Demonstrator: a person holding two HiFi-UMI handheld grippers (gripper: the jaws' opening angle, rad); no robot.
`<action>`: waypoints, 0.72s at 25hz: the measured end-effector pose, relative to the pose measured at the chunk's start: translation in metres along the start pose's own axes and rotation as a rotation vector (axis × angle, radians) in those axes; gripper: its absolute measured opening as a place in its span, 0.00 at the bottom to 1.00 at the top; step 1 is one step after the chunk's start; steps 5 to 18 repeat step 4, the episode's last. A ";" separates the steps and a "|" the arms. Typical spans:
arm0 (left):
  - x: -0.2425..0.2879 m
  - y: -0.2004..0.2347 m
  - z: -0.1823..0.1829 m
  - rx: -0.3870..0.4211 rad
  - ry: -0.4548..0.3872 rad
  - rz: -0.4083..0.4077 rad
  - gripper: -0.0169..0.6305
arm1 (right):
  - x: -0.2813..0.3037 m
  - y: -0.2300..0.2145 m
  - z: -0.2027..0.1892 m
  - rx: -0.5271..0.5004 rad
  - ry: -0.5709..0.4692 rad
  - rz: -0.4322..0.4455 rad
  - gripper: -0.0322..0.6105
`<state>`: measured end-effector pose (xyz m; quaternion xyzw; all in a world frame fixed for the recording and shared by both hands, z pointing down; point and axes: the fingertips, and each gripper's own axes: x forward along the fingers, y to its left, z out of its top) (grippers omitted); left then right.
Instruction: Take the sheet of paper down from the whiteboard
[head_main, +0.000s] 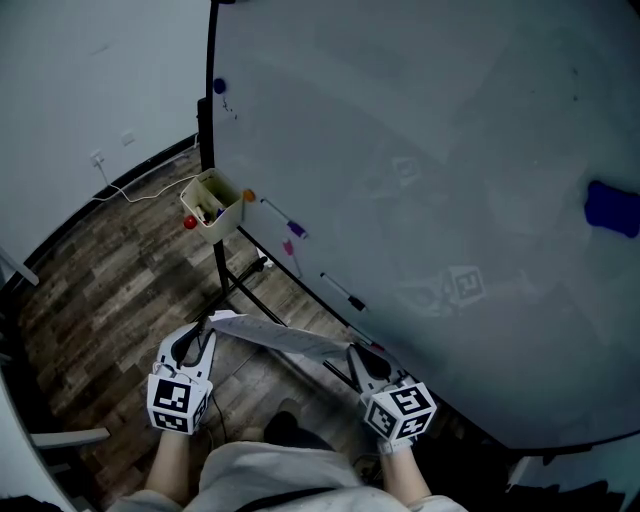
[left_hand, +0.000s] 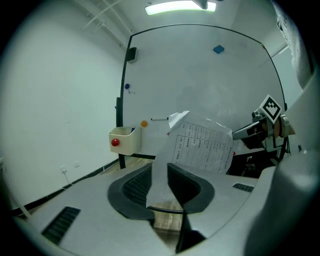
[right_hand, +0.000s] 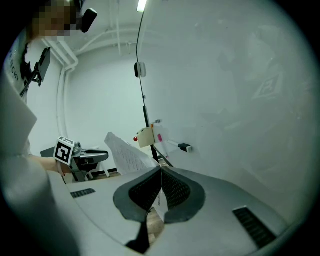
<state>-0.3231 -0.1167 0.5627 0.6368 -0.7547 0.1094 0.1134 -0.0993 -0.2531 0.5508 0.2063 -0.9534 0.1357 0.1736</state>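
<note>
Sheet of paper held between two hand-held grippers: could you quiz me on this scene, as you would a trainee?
1. True or false: the sheet of paper hangs on the whiteboard.
2. What colour is the round knob on the small box beside the whiteboard? A red, B green, C white.
3. Which has its jaws shut on the sheet: the left hand-held gripper or the right hand-held gripper?
Key: 1 false, it is held off the board. 2 A. 3 the right; the left one's jaws stand apart with the sheet's edge between them.
</note>
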 end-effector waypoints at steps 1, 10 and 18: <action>0.000 -0.002 0.000 0.009 0.003 -0.008 0.24 | -0.002 0.001 -0.001 -0.002 0.000 -0.002 0.08; 0.000 -0.009 -0.003 0.048 0.006 -0.031 0.37 | -0.009 0.003 -0.004 -0.011 0.000 -0.008 0.08; 0.000 -0.009 -0.003 0.048 0.006 -0.031 0.37 | -0.009 0.003 -0.004 -0.011 0.000 -0.008 0.08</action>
